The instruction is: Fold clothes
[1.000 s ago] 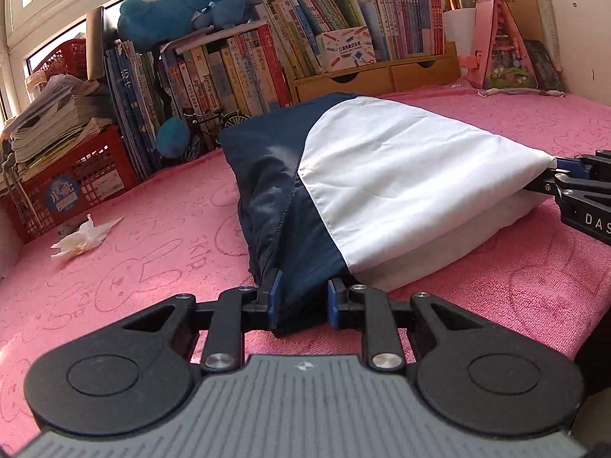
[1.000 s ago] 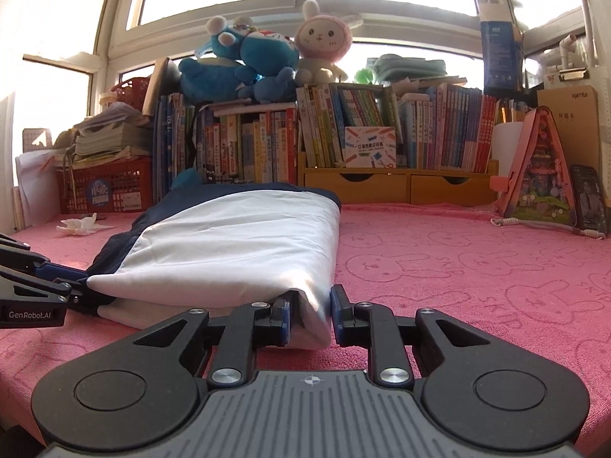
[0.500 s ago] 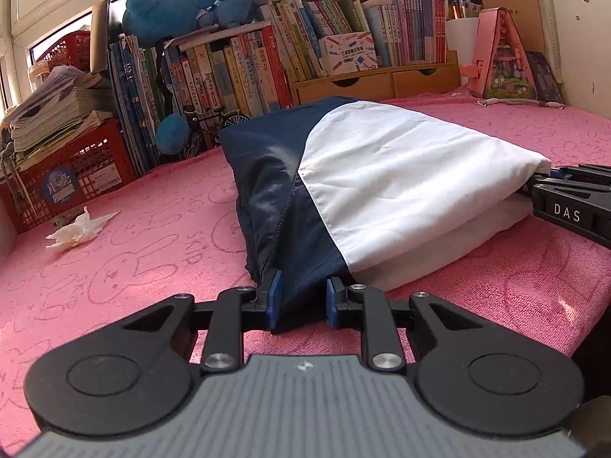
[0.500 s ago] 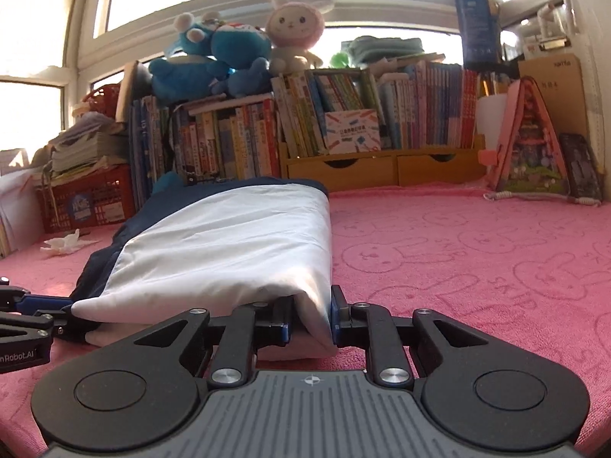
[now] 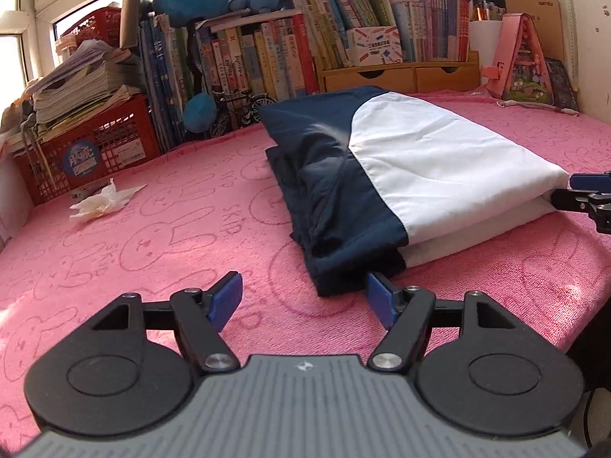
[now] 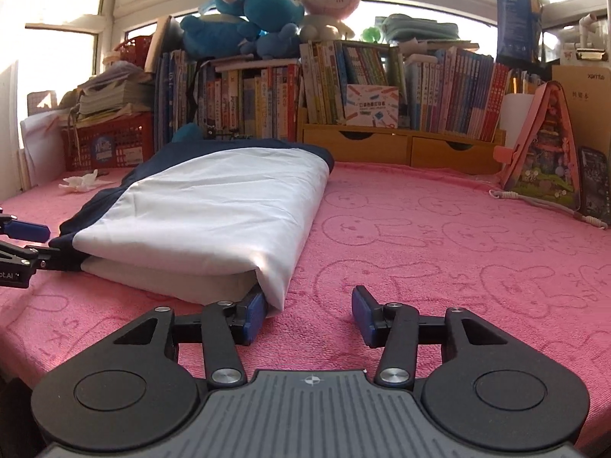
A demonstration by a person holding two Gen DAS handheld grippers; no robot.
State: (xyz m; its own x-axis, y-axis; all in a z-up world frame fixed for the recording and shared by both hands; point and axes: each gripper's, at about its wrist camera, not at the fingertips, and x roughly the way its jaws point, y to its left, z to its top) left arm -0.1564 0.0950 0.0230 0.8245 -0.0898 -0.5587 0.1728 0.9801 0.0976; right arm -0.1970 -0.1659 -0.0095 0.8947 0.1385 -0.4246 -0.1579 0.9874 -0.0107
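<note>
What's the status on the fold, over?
Left gripper open, right gripper open. Folded garment lying flat on pink blanket, unheld. Crumpled tissue well clear.

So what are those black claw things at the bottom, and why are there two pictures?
Those are grabbers a person holds, one in each hand. Each has a camera on it, so one picture looks out from the left gripper and the other from the right gripper. Both are open and hold nothing. In front of them lies a folded navy and white garment on a pink bunny towel. A crumpled tissue lies to the side, and books and plush toys stand behind.
</note>
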